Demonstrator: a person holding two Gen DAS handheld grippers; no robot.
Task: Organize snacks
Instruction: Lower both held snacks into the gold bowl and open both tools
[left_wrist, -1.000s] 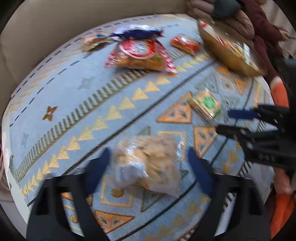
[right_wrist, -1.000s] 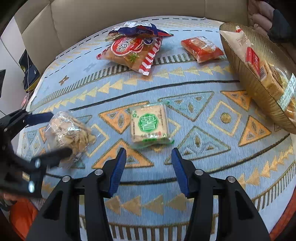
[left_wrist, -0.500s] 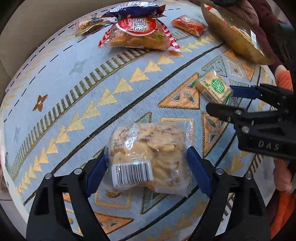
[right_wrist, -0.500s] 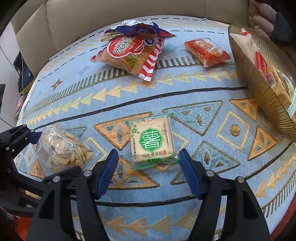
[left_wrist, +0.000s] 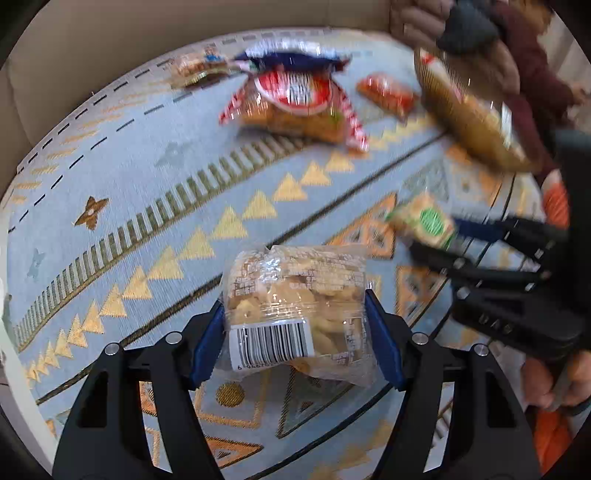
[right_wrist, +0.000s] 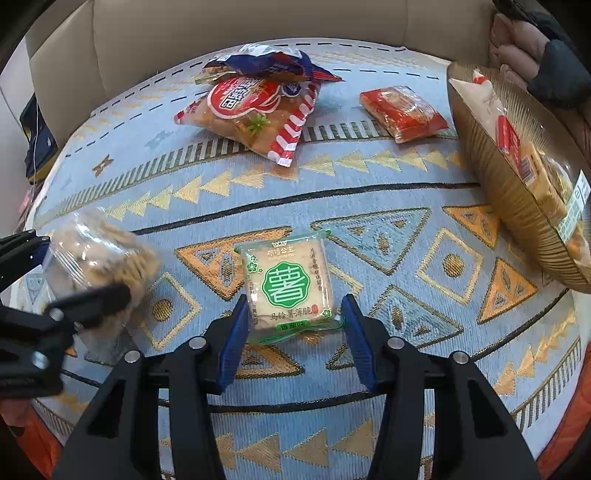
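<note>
A clear bag of crackers (left_wrist: 295, 295) with a barcode label sits between the blue pads of my left gripper (left_wrist: 293, 306), which is shut on it just above the patterned cloth. The right wrist view shows the same bag (right_wrist: 99, 254) blurred at the left in the left gripper (right_wrist: 62, 273). My right gripper (right_wrist: 294, 301) is open and straddles a square green-labelled packet (right_wrist: 290, 284) lying flat on the cloth; its right pad stands clear of the wrapper. In the left wrist view, that packet (left_wrist: 424, 221) and the right gripper (left_wrist: 443, 242) are at the right.
A gold ribbed bowl (right_wrist: 506, 192) holding several snacks stands at the right edge. At the back lie a large red-and-white bag (right_wrist: 255, 110), a blue bag (right_wrist: 269, 61) behind it and a small red packet (right_wrist: 402, 112). A beige sofa backs the table.
The left pads have closed in on the cracker bag and raised it slightly. The right gripper has moved forward until the green packet lies between its fingers.
</note>
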